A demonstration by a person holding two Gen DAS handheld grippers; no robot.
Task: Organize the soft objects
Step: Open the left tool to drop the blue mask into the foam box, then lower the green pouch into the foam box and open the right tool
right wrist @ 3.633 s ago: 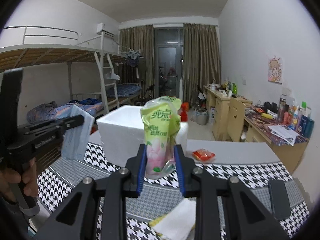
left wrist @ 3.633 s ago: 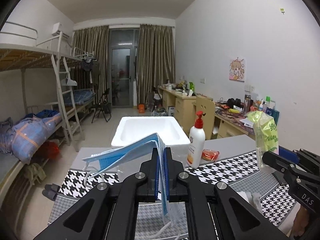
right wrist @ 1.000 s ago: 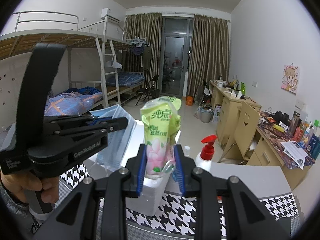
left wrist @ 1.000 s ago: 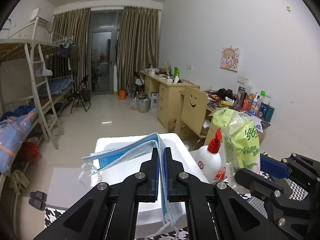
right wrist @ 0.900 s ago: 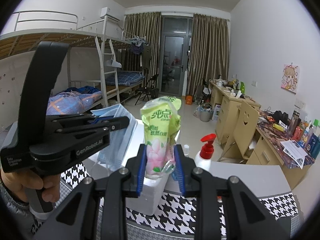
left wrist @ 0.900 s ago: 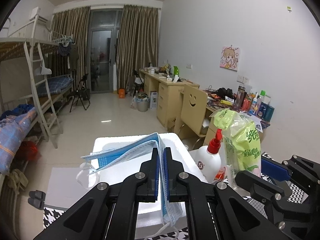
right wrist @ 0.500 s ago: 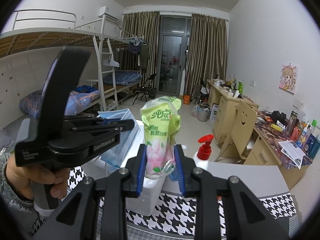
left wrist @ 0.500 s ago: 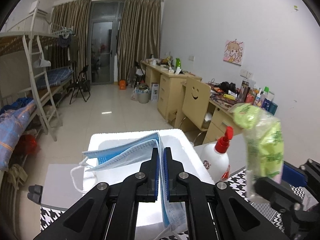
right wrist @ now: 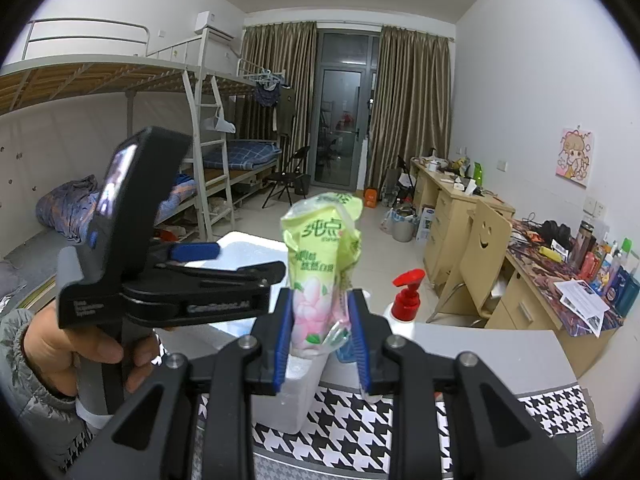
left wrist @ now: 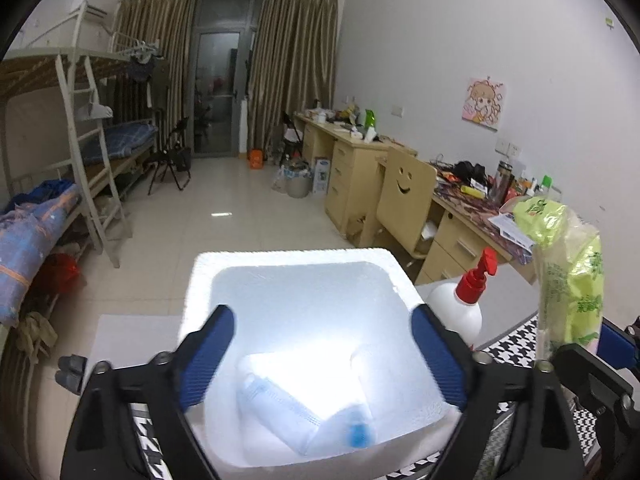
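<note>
L gripper point(left wrist: 322, 356) jaws opening, nothing between, masks point(left wrist: 296, 416) just dropped into foam box point(left wrist: 288, 258); R gripper point(right wrist: 320, 340) clamped on tissue pack point(right wrist: 322, 260), beside box, prob. next in.

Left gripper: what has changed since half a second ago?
The left gripper let go: its jaws are opening, and the masks it had clamped now lie in the foam box below. The right gripper stays shut on the green pack; the pump bottle has not moved.
</note>
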